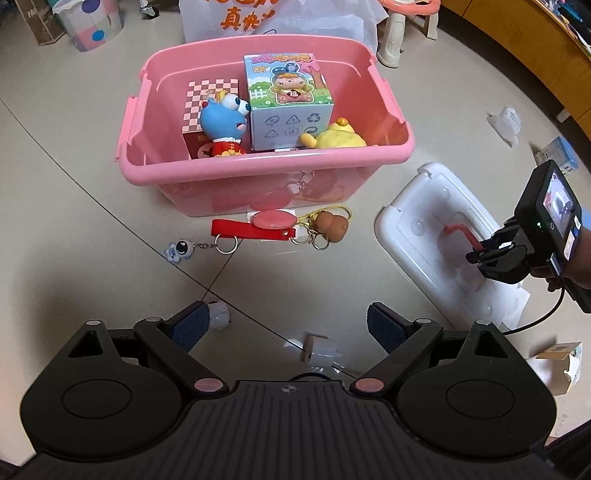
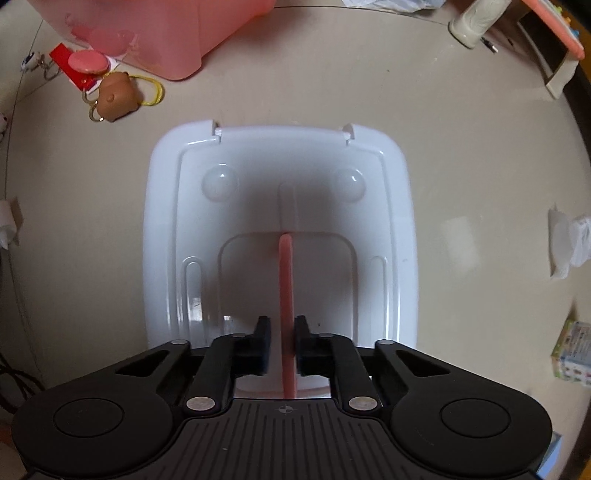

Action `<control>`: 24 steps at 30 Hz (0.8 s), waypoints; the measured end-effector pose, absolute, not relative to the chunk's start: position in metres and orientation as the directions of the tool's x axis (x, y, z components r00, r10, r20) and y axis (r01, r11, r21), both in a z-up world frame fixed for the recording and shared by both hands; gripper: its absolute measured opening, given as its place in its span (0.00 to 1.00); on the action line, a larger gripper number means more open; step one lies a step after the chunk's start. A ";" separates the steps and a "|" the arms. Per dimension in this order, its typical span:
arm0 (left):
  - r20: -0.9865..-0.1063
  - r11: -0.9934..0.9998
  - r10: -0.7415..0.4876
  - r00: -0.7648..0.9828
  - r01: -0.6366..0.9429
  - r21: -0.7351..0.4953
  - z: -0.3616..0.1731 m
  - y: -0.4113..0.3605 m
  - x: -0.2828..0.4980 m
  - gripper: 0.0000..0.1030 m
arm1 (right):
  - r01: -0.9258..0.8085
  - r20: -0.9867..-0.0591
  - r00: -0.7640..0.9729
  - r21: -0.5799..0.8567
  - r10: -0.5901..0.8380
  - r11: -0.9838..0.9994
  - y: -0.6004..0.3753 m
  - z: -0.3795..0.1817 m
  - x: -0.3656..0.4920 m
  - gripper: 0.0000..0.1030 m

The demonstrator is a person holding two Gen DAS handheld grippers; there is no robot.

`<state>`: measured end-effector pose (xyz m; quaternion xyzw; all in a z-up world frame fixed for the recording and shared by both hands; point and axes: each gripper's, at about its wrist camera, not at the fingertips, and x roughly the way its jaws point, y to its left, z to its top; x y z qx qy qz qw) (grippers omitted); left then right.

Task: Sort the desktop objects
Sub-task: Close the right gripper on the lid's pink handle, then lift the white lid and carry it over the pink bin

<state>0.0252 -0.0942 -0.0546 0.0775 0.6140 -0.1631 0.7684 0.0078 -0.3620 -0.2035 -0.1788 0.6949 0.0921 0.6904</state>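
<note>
A pink bin (image 1: 266, 173) stands on the floor and holds a blue toy figure (image 1: 225, 125), a printed box (image 1: 290, 99), a checkered box (image 1: 208, 107) and a yellow plush (image 1: 338, 138). In front of it lie a red strap with a pink oval tag (image 1: 258, 227), a brown keychain (image 1: 330, 229) and a small astronaut keychain (image 1: 179, 250). The bin's white lid (image 2: 280, 206) lies to the right. My right gripper (image 2: 282, 341) is shut on the lid's pink handle (image 2: 286, 280); it also shows in the left wrist view (image 1: 480, 253). My left gripper (image 1: 288, 325) is open and empty above the floor.
Small white scraps (image 1: 319, 349) lie between the left fingers, and a small round white thing (image 1: 219, 314) lies by the left finger. Crumpled paper (image 1: 508, 123), small boxes (image 1: 559, 155), a white bag (image 1: 273, 18) and a stool (image 1: 402, 26) surround the area.
</note>
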 end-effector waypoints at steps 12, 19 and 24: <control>-0.963 0.933 -0.182 0.199 0.345 -0.105 -0.047 -0.096 0.024 0.92 | -0.409 -0.991 0.048 -0.131 -0.122 0.903 -0.357 -0.182 -0.004 0.05; -0.952 0.931 -0.229 0.201 0.330 -0.155 -0.035 -0.095 0.021 0.92 | -0.462 -0.983 0.055 -0.181 -0.176 0.868 -0.352 -0.157 -0.020 0.05; -0.945 0.925 -0.254 0.207 0.337 -0.175 -0.023 -0.096 0.018 0.92 | -0.480 -0.980 0.085 -0.201 -0.183 0.854 -0.349 -0.121 -0.031 0.05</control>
